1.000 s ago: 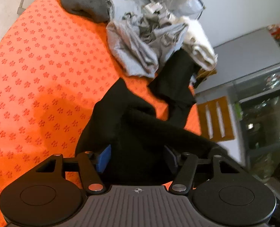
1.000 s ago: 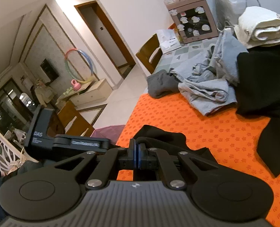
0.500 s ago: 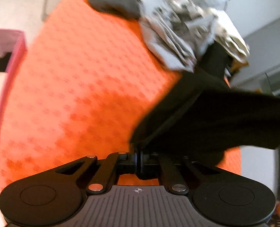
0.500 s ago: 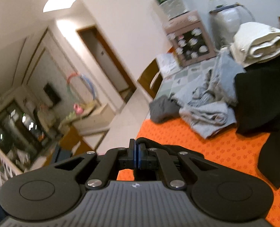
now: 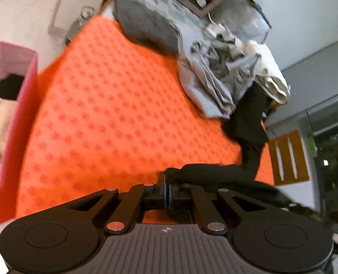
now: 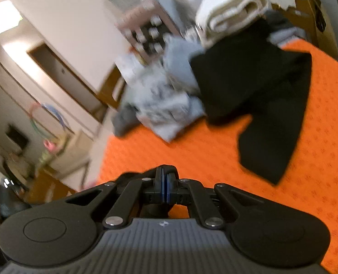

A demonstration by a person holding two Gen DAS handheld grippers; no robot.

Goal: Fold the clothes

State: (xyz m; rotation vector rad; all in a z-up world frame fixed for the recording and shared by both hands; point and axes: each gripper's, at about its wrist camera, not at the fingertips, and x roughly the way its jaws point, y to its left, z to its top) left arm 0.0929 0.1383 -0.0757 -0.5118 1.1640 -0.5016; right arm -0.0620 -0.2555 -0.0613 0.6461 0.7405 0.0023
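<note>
Black garment pinched by both tongs, L & R clamped on its edge, over orange-covered table w/ grey clothes pile behind.

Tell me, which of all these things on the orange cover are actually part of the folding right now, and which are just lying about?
Part of the job:
- black garment, pinched by both tools
- left gripper, shut on it
- right gripper, shut on black cloth
- orange cover, the folding surface

Lying about:
- light grey clothes
- dark grey garment
- cream rolled cloth
- pink bin
</note>
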